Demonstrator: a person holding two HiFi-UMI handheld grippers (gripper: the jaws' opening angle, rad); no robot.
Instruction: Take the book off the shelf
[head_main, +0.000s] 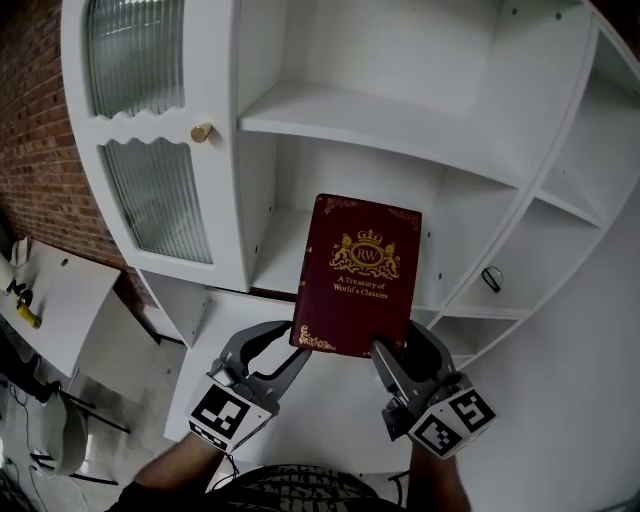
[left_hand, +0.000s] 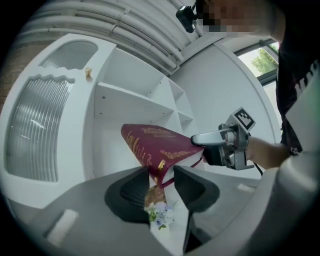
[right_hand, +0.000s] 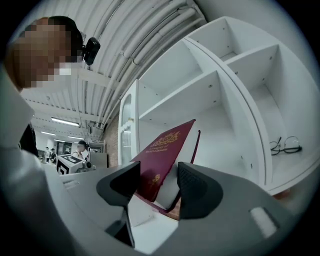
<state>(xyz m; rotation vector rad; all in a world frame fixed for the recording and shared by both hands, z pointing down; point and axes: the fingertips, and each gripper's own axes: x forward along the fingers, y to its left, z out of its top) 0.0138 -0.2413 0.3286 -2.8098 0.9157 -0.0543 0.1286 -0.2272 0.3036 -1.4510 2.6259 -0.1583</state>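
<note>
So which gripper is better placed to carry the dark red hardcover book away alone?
Right, probably: the right gripper has the dark red hardcover book seated deeper between its jaws; the left gripper pinches only its spine corner.

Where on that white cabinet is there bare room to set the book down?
The upper shelf, right of the glass door, is bare; so is the middle shelf behind the book. The right side shelf holds eyeglasses. Below, the left gripper and right gripper crowd the book's lower edge.

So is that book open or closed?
Closed: the book has both covers together over its pages, clamped by the left gripper and right gripper.
</note>
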